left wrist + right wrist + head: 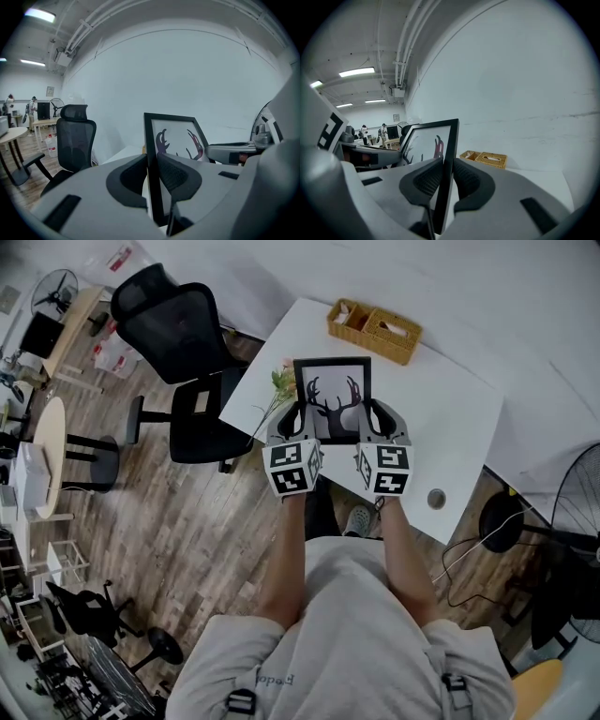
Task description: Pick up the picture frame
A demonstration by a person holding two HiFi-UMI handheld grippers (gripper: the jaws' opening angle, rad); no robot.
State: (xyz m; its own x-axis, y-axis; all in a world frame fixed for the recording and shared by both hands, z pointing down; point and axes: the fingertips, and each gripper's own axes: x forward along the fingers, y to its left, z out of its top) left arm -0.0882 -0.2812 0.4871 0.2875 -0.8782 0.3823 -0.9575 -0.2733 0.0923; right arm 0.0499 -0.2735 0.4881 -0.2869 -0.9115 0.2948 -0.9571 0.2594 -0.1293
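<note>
While its jaws pinch the black left edge of the picture frame [174, 136], the left gripper [151, 174] stands narrowly closed. The right gripper [444, 179] clamps the frame's right edge in the same way. Between the two, the frame is held roughly upright over the near-left part of the white table [455, 423], its antlered deer print facing the person. At the table's left edge lie pale flowers [281, 383]. A wicker basket [375, 330] sits at the table's far edge, and a black office chair [178, 348] stands on the floor left of the table.
</note>
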